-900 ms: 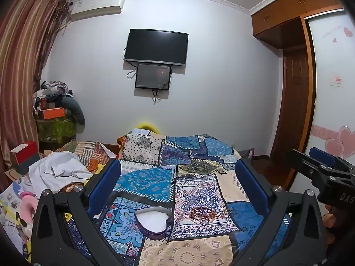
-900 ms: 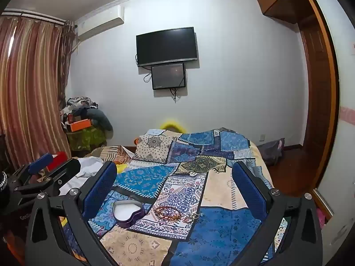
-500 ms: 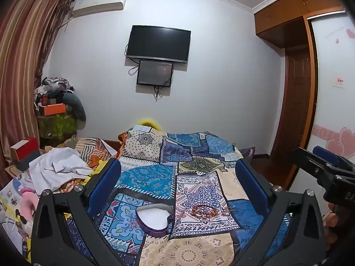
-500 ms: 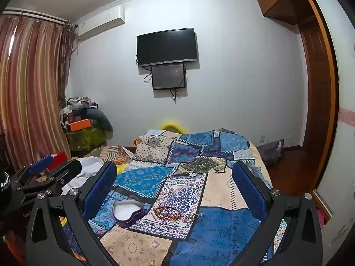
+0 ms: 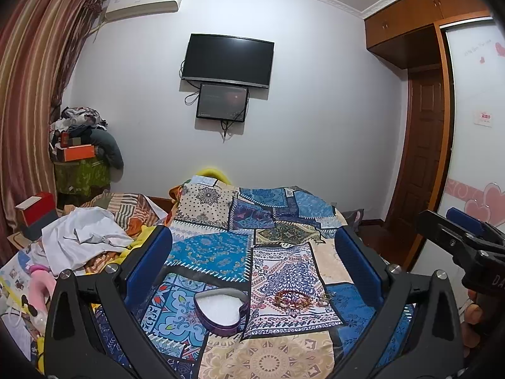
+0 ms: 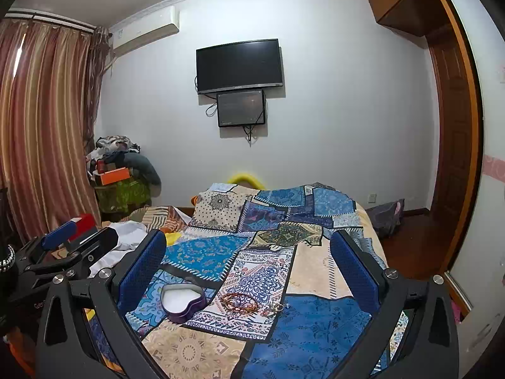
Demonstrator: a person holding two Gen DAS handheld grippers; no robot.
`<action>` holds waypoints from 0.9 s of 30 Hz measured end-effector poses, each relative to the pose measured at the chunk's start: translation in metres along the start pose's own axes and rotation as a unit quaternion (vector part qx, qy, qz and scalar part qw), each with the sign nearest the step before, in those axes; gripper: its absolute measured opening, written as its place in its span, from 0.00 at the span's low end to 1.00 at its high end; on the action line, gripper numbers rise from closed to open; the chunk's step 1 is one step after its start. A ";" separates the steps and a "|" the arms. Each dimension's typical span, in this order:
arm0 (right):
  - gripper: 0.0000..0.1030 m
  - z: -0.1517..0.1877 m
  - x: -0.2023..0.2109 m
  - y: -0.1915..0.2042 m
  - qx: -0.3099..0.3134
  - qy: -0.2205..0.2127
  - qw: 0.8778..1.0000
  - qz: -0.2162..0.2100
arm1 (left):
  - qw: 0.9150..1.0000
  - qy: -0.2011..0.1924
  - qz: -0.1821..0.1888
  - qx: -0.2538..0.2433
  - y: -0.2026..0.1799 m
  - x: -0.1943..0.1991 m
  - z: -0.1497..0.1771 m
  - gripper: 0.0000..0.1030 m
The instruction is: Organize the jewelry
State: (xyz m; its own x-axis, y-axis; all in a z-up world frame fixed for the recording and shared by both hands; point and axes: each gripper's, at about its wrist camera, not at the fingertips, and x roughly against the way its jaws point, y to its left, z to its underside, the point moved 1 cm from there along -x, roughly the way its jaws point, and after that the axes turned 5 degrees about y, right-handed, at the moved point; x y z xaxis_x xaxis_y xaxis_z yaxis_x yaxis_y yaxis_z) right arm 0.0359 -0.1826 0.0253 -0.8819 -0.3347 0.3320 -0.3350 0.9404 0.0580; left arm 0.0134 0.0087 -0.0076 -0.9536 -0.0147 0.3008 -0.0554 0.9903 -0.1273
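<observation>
Between the spread fingers of the left gripper [image 5: 252,268], the heart box [image 5: 221,311] sits slightly nearer than before; right gripper [image 6: 249,268] (fingers apart, empty) stays off the bracelets [image 6: 239,302], untouched.

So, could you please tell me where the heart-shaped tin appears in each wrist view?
Left wrist: heart-shaped tin, lower centre, between the open jaws.
Right wrist: heart-shaped tin, lower left, just inside the left jaw.
Shared landmark: bracelets lie just right of it.
</observation>
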 end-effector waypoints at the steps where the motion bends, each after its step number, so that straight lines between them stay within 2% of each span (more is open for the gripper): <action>1: 1.00 0.002 -0.001 0.001 0.000 0.000 1.000 0.000 | 1.000 0.000 0.000 0.000 0.000 0.000 0.000 1.00; 27: 1.00 0.007 -0.006 0.002 0.004 0.006 1.000 0.000 | 1.000 0.008 -0.003 -0.001 0.000 -0.004 0.001 1.00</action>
State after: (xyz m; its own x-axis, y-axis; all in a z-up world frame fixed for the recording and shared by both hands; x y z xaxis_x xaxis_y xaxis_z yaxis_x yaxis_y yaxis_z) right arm 0.0382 -0.1792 0.0171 -0.8780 -0.3346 0.3423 -0.3381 0.9397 0.0512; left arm 0.0165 0.0086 -0.0096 -0.9483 -0.0184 0.3169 -0.0602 0.9906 -0.1226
